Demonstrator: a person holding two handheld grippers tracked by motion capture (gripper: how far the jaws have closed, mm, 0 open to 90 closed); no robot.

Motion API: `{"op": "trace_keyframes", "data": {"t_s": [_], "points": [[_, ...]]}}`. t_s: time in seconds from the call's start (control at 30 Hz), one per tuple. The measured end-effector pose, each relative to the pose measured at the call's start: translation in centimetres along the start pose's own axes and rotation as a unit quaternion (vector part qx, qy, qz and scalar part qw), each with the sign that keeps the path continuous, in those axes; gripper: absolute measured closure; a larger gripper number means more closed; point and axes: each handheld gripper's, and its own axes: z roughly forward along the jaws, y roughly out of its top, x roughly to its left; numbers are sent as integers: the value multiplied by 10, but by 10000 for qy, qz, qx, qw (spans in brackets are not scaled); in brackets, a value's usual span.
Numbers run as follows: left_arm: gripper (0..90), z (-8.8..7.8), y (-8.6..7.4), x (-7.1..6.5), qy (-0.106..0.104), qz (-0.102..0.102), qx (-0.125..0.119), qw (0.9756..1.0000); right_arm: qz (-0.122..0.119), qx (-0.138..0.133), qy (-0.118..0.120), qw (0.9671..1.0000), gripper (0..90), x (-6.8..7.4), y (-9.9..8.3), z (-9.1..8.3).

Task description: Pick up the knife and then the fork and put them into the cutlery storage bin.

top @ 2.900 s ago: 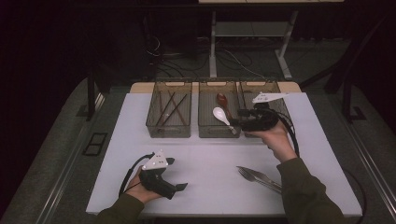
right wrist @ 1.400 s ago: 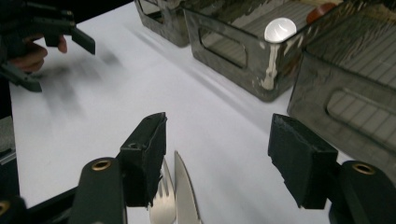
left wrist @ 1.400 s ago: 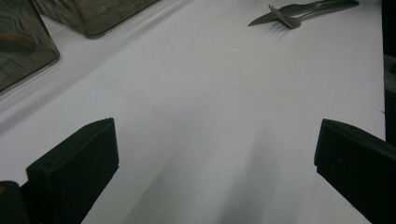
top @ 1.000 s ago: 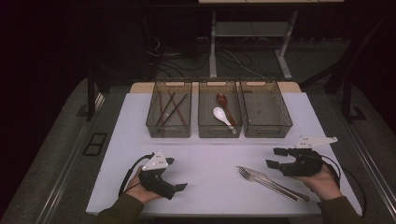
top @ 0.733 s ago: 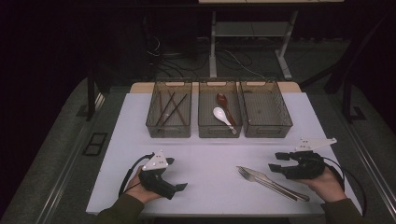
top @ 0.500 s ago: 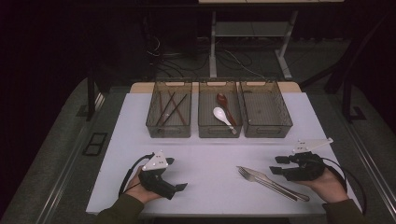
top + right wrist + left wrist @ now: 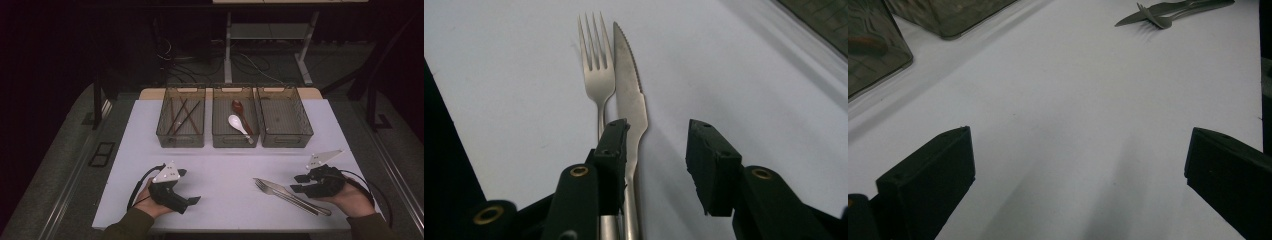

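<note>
High view: a white table (image 7: 225,150) carries three mesh bins in a row at its far side. The left bin (image 7: 181,122) holds dark chopsticks (image 7: 182,114), the middle bin (image 7: 235,122) holds a white spoon (image 7: 239,125) and a dark red spoon (image 7: 239,107), and the right bin (image 7: 284,122) shows no contents. A fork (image 7: 270,189) and a knife (image 7: 295,196) lie side by side, touching, at the near right of the table, their tips pointing left and their handles running toward the near right. The right hand-held gripper (image 7: 304,183) sits just right of this cutlery, over the handles, pointing left. The left hand-held gripper (image 7: 189,189) rests at the near left, well apart from the cutlery. Left gripper view: the two black jaws stand wide apart over bare table, released, with nothing between them; the fork (image 7: 1160,17) and knife (image 7: 1148,11) lie far off at the top right, and a bin corner (image 7: 878,45) shows at the top left. Right gripper view: the jaws of the right hand-held gripper (image 7: 658,150) have just been closing but remain apart (not yet pressing on anything). The left jaw lies over the fork (image 7: 596,65) and knife (image 7: 629,95) where blade and neck meet the handles, while bare table shows in the gap between the jaws.
</note>
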Motion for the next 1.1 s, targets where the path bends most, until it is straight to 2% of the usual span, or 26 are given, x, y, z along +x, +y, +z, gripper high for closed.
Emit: {"op": "trace_keyframes", "data": {"t_s": [0.17, 0.33, 0.6, 0.73, 0.77, 0.97, 1.1], "points": [[0, 0, 0, 0, -1, 18, 6, 10000, -66, 324, -2, 9995, 639, 2, 2, 2], [0, 0, 0, 0, -3, 21, 6, 10000, -125, 533, 1, 9985, 677, 4, 3, 5], [0, 0, 0, 0, -10, 22, 17, 10000, -314, 976, 24, 9947, 724, 9, 4, 10], [0, 1, 0, 0, -29, 37, 39, 10000, -407, 1198, 3, 9920, 738, 11, 5, 14], [0, 1, 0, 0, -29, 38, 37, 10000, -509, 1269, -70, 9906, 742, 11, 5, 15], [0, 1, 0, 0, -28, 32, 30, 10000, -621, 1533, 7, 9862, 752, 12, 6, 19], [0, 1, 0, 0, -26, 22, 27, 10000, -793, 1718, -51, 9819, 756, 12, 8, 23]]}}
